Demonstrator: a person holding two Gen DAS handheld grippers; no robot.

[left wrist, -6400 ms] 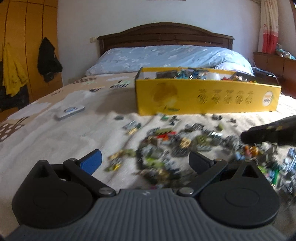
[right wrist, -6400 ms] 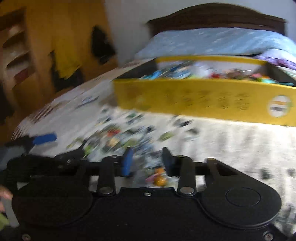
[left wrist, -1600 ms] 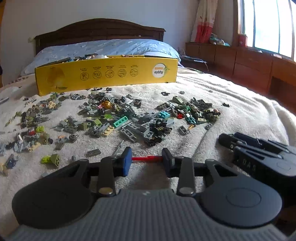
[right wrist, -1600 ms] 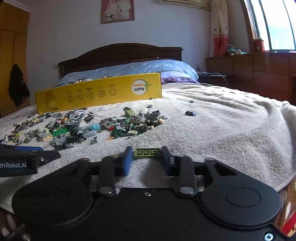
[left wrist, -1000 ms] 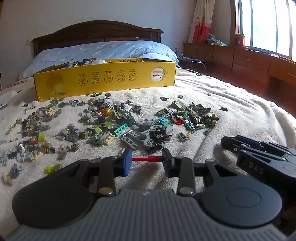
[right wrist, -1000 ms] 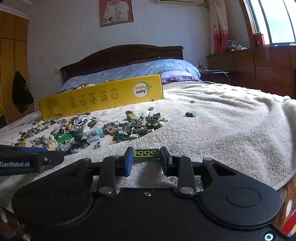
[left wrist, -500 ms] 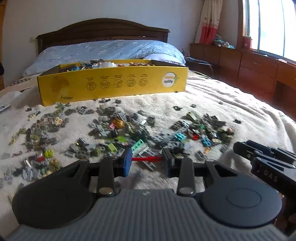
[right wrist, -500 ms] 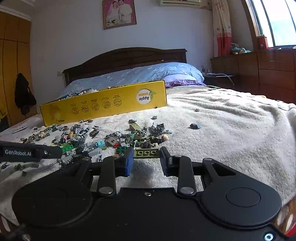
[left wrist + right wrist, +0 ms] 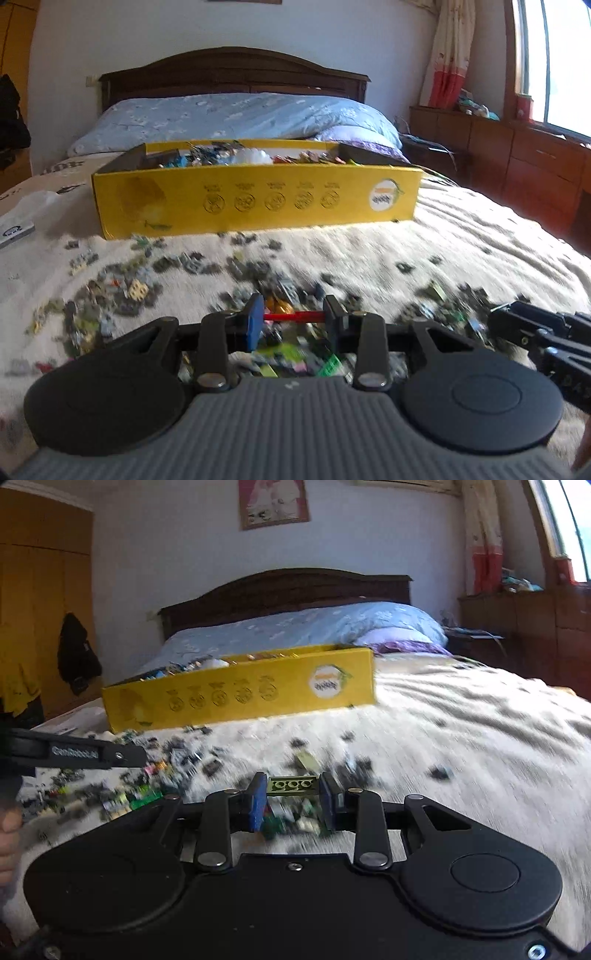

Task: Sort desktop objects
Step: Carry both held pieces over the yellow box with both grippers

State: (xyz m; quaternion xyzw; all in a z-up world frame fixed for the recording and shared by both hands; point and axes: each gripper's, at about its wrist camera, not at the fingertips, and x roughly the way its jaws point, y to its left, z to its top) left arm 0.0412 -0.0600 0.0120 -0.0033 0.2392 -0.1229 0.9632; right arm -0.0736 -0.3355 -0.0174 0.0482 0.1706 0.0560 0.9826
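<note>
My left gripper (image 9: pixel 293 316) is shut on a thin red rod (image 9: pixel 295 316) that spans crosswise between its pads, held above the scattered toy bricks (image 9: pixel 192 273) on the bed. An olive green studded plate (image 9: pixel 291 786) sits clamped between the pads of my right gripper (image 9: pixel 291 794). Ahead of both stands a long yellow cardboard box (image 9: pixel 258 199), open on top with several small pieces inside; the same yellow box (image 9: pixel 240 694) shows in the right wrist view. The right gripper's fingers (image 9: pixel 535 328) reach in at the lower right of the left wrist view.
The bricks lie on a cream towel-like bedspread (image 9: pixel 461 251). A blue pillow (image 9: pixel 236 118) and dark wooden headboard (image 9: pixel 232 74) lie beyond the box. A grey flat device (image 9: pixel 14 232) rests at far left. Wooden drawers (image 9: pixel 535 166) line the right wall.
Both grippers have moved forward over the brick piles toward the yellow box and risen slightly, each still holding its piece. The box now looks larger and nearer.
</note>
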